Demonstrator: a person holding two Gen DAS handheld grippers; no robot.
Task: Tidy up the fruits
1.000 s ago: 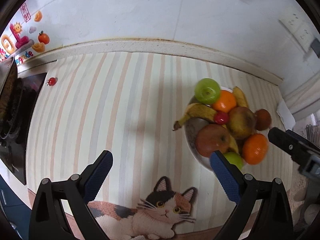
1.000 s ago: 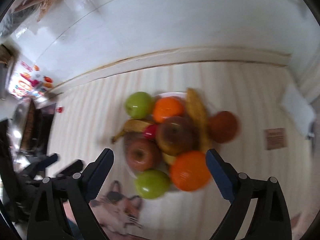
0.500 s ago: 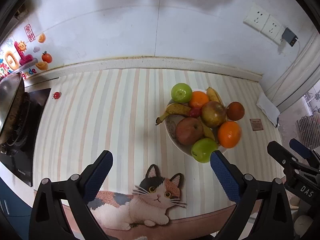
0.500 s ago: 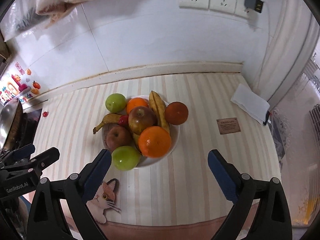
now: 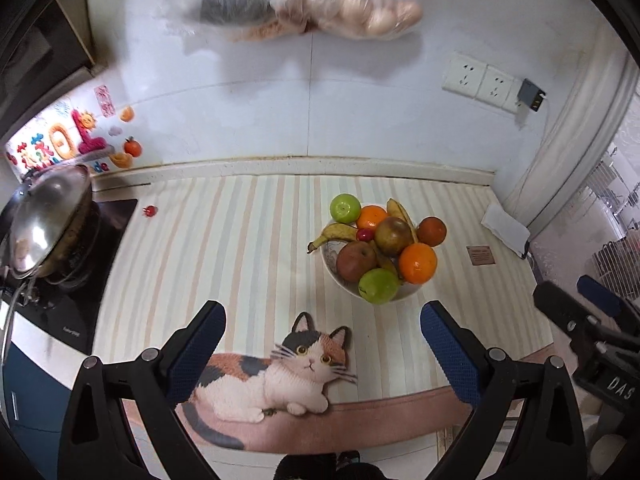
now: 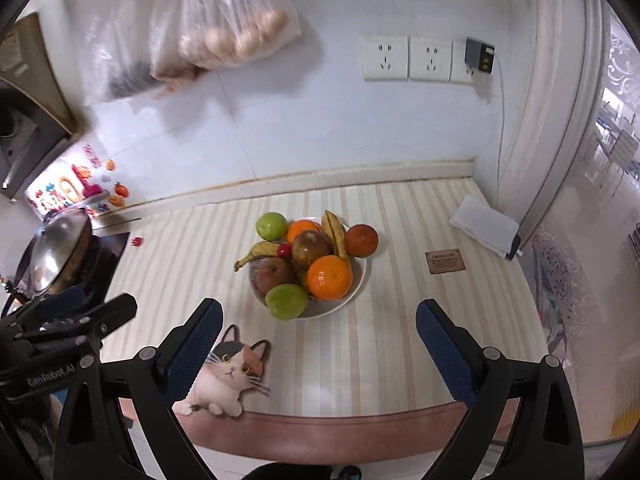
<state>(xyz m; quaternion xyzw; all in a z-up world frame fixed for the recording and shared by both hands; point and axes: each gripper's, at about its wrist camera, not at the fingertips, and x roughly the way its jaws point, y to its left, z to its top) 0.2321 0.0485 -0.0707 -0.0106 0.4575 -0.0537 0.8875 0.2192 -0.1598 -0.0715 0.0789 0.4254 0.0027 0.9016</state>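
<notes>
— Which way did the bananas lie?

— One banana (image 6: 256,251) hung over the left rim of the white bowl (image 6: 357,285), its long axis running left to right and its stem end out over the striped mat (image 6: 384,344). The other banana (image 6: 335,231) ran from the wall side toward the near side, between the brownish apple (image 6: 310,243) and the dark orange (image 6: 361,240) on the right rim.

— And the count?

— Two bananas, two green apples (image 5: 344,207) (image 5: 378,285), two reddish-brown apples, three oranges counting the dark one, and one small red fruit (image 6: 284,251) in the middle. All of it sat piled in the bowl, at the centre of the counter near the wall.

— The tools?

— The left gripper (image 5: 320,330) was spread wide and held nothing, above the cat picture (image 5: 280,364). The right gripper (image 6: 318,328) was equally wide and empty, on the near side of the bowl.

— Anything hard to make out?

— The lower fruit was partly covered by the pile, so more could have lain beneath. The hanging plastic bags (image 6: 224,36) were blurred, and the pot (image 5: 44,224) on the stove was cut off at the left edge.
</notes>
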